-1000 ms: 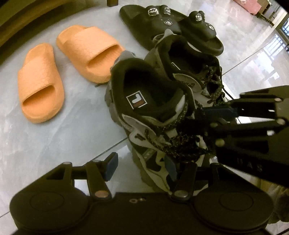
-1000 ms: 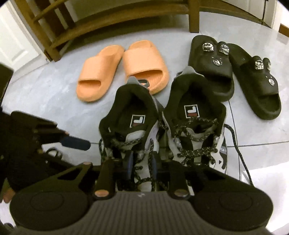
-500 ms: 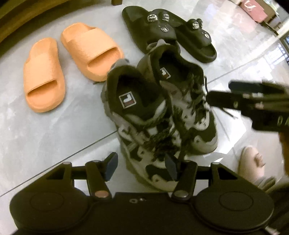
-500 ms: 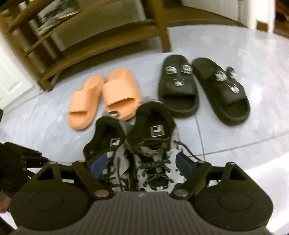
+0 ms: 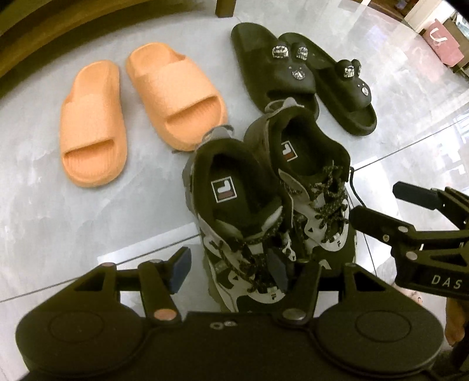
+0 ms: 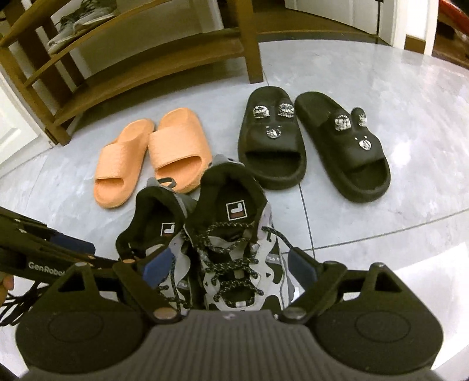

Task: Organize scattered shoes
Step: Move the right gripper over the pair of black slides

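Two black and white sneakers stand side by side on the grey tile floor, the left one [image 5: 234, 217] and the right one [image 5: 310, 187]. My left gripper [image 5: 228, 265] is open, its fingers astride the left sneaker's toe. My right gripper [image 6: 228, 266] is open, its fingers astride the right sneaker [image 6: 234, 249], beside the left sneaker [image 6: 158, 231]. A pair of orange slides [image 5: 132, 117] lies behind them on the left, a pair of black slides [image 5: 304, 76] with silver charms on the right. Both pairs also show in the right wrist view, orange [image 6: 152, 152] and black [image 6: 310, 140].
A wooden shoe rack [image 6: 140, 61] stands behind the slides, with grey sneakers [image 6: 79, 26] on an upper shelf. A pink bag [image 5: 442, 41] sits far right. The right gripper's body [image 5: 422, 237] crosses the left wrist view at right.
My right gripper has opened off the sneakers and pulled back. Both sneakers now rest on the floor. My left gripper has stayed open and shifted little.
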Demonstrator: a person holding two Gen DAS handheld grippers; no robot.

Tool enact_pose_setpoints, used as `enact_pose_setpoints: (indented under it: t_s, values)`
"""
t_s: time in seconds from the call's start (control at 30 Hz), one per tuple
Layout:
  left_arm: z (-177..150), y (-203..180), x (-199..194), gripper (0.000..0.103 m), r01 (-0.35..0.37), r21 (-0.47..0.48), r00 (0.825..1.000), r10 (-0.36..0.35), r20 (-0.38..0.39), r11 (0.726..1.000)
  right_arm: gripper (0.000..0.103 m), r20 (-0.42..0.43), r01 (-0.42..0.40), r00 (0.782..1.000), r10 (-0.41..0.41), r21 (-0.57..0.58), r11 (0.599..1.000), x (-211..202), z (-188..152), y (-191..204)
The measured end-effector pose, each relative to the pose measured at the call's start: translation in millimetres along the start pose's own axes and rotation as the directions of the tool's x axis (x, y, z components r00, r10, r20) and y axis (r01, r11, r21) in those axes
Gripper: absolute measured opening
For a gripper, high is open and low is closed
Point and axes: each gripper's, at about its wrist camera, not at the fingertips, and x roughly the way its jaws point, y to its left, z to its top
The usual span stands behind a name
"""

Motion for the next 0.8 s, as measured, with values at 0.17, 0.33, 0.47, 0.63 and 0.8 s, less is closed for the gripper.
enact_pose_setpoints:
  t_s: [0.17,0.33,0.47,0.63,0.8]
  values:
    - [2,3,-6,0.057,-0.008,-0.011,1.000,0.008,0.030,1.000,0.089,0.026,0.020,0.999,-0.019,-0.036,0.999,-1,0,2]
    - [14,3,-22,0.057,-0.026,-0.007,0.990,0.026,0.140,1.000,0.089,0.088,0.037,0.995,-0.036,-0.014,0.999,-5,4,-6]
    - [27,-5,-28,0.057,-0.023,-0.001,0.981,0.023,0.194,1.000,0.089,0.202,0.076,0.977,-0.072,-0.013,0.997,-4,6,-17]
    - [46,-23,-28,0.057,-0.012,0.021,0.971,0.007,0.238,1.000,0.091,0.301,0.174,0.938,-0.175,0.029,0.984,14,4,-41]
    - [68,-44,-19,0.058,-0.003,0.040,0.964,-0.008,0.266,0.999,0.092,0.255,0.170,0.945,-0.203,0.148,0.974,42,13,-86]
